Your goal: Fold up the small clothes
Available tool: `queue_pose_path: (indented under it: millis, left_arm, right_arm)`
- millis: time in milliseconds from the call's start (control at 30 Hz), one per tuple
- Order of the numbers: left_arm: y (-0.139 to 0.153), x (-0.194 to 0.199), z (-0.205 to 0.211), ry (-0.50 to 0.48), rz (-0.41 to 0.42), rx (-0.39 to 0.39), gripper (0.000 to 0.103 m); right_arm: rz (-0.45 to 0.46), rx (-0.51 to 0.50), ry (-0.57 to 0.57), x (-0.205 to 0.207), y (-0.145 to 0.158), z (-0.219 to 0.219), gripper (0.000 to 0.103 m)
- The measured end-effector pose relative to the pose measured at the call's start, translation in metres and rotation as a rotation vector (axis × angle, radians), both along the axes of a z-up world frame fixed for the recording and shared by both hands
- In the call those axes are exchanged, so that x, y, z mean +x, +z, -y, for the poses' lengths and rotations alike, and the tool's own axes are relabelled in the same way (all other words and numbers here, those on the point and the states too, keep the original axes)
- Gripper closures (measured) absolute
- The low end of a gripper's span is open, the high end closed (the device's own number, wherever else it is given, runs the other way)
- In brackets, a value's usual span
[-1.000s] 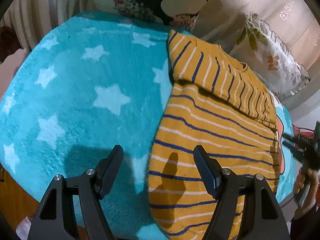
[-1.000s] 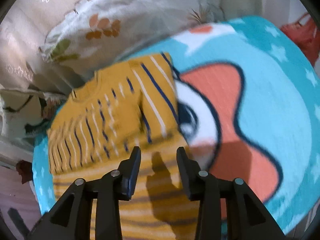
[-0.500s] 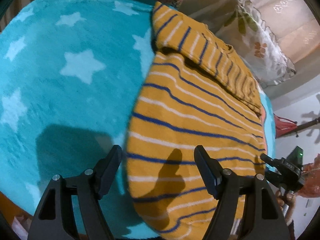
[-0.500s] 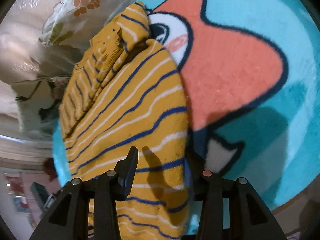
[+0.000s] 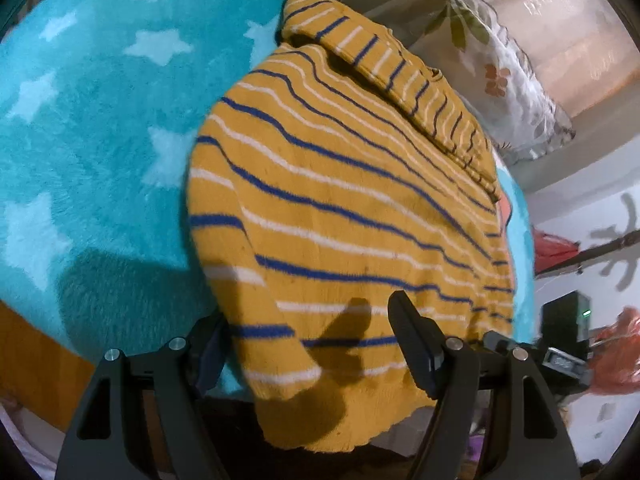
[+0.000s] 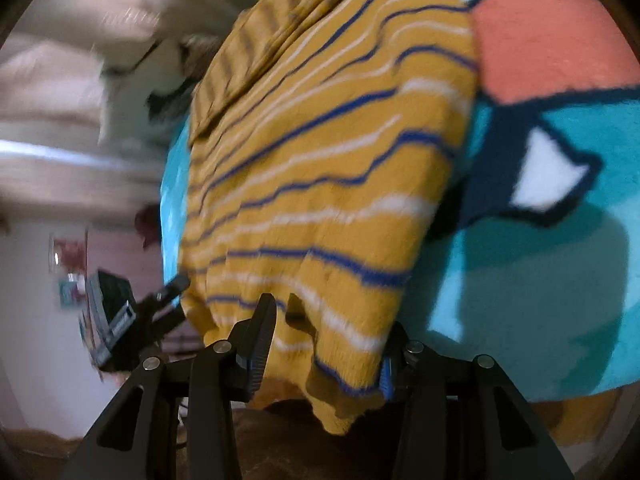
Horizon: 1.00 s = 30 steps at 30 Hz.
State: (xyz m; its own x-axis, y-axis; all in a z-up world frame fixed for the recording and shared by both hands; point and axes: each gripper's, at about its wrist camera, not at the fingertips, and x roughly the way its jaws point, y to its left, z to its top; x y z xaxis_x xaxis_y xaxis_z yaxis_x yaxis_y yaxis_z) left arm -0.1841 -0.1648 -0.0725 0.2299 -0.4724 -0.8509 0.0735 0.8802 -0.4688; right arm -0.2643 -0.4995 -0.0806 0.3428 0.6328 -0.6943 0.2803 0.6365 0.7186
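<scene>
A small mustard-yellow sweater (image 5: 344, 208) with blue and white stripes lies on a teal star blanket (image 5: 92, 128), its sleeves folded in at the far end. Its hem hangs over the near bed edge. My left gripper (image 5: 308, 344) is open, its jaws on either side of the hem's left part. The sweater also fills the right wrist view (image 6: 320, 184). My right gripper (image 6: 328, 340) is open, jaws straddling the hem's right corner, cloth between them. The other gripper (image 6: 120, 316) shows at the left there.
Floral pillows (image 5: 508, 92) lie beyond the sweater against the wall. The blanket has an orange and white cartoon patch (image 6: 548, 36) to the right of the sweater. The wooden bed edge (image 5: 32, 352) runs below the blanket. Red items (image 5: 616, 356) sit at the room's right side.
Both grippers have dropped toward the near bed edge and moved in on the sweater's hem, which now sits between each pair of jaws. The right view is motion-blurred.
</scene>
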Motion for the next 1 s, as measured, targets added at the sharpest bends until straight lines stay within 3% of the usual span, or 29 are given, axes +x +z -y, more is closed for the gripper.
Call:
queue_pose_path:
  millis: [33,67,133,167,300,467,600,767,1000]
  left_arm:
    - [0.001,-0.002,0.001,0.006,0.013,0.022,0.040]
    - [0.001,-0.003,0.002,0.013,0.016,0.051,0.063]
    - [-0.004,-0.002,-0.002,0.021,-0.022,0.064,0.095]
    - [-0.007,-0.004,-0.009,0.052,-0.040,0.040,0.095]
    - [0.001,-0.027,-0.024,0.123,-0.070,0.011,0.096]
    - [0.013,-0.054,-0.032,0.160,-0.086,-0.024,0.096]
    - [0.010,-0.048,-0.020,0.176,-0.081,-0.020,0.096]
    - [0.020,-0.043,-0.017,0.199,-0.046,-0.001,0.096]
    - [0.038,-0.025,-0.020,0.233,-0.047,-0.025,0.096]
  right_arm:
    - [0.009,-0.020,0.008,0.000,0.002,-0.003,0.056]
    - [0.013,-0.032,0.013,-0.002,0.002,-0.003,0.056]
    - [0.005,-0.071,0.018,0.000,0.004,-0.006,0.074]
    - [-0.008,-0.081,0.026,0.001,0.002,-0.006,0.090]
    - [-0.015,-0.009,0.040,-0.005,0.000,0.007,0.091]
    - [-0.006,0.013,0.124,-0.038,0.023,0.022,0.092]
    - [0.004,0.045,0.091,-0.033,0.021,0.038,0.092]
    - [0.030,0.055,0.151,-0.027,0.022,0.035,0.092]
    - [0.057,0.079,0.151,-0.017,0.028,0.042,0.092]
